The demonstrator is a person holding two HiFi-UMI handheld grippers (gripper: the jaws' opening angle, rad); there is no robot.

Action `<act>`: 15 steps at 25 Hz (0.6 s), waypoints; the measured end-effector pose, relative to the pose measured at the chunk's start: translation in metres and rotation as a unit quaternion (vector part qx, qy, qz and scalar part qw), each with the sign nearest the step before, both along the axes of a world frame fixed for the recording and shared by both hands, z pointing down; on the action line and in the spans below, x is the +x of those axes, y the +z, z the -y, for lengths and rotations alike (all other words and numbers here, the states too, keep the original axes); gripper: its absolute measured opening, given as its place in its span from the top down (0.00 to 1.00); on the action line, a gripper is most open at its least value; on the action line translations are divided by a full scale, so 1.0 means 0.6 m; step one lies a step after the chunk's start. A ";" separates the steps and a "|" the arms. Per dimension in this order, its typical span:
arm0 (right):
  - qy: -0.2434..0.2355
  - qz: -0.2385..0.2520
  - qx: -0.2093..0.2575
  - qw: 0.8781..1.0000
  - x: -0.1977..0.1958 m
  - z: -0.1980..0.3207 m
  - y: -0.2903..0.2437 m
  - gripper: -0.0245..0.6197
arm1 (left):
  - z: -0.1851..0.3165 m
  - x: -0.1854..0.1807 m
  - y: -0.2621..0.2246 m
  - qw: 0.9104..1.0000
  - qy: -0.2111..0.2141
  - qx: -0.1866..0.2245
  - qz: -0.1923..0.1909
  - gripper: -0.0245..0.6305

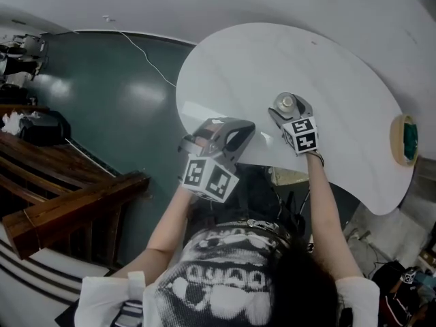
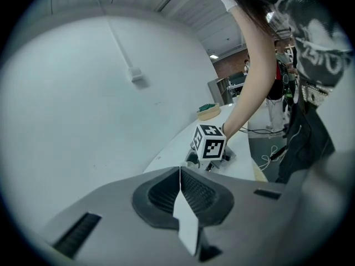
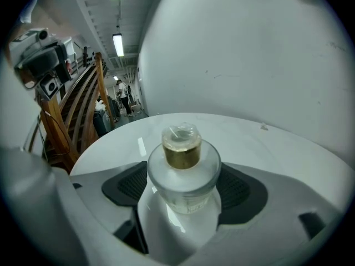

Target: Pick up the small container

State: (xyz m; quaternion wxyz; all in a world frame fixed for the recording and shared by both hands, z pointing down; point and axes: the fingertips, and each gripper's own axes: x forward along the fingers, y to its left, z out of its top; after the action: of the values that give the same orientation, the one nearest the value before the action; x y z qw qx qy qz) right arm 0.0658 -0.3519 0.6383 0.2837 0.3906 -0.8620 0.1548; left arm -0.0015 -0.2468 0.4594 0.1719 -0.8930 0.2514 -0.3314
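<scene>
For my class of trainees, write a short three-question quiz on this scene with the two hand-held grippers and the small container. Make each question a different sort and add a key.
1. True or false: the left gripper has its jaws pressed together with nothing between them.
2. Multiple choice: what does the right gripper hold between its jaws?
A. the small container, clear with a gold-coloured neck
B. a coil of cable
C. a wooden block
3. Fill in the gap: in the head view, the tan dish with green inside sits at the far ____ edge of the white table.

Key: 1 true; 2 A; 3 right.
</scene>
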 end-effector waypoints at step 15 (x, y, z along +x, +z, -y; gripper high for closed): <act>0.029 -0.010 0.005 1.000 0.006 0.013 0.017 0.45 | -0.010 -0.004 0.003 1.000 -0.011 -0.007 0.000 0.96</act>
State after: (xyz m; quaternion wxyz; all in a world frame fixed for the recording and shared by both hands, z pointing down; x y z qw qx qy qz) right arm 0.0693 -0.3598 0.6486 0.2860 0.4183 -0.8482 0.1541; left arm -0.0038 -0.2408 0.4614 0.1617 -0.8914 0.2589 -0.3351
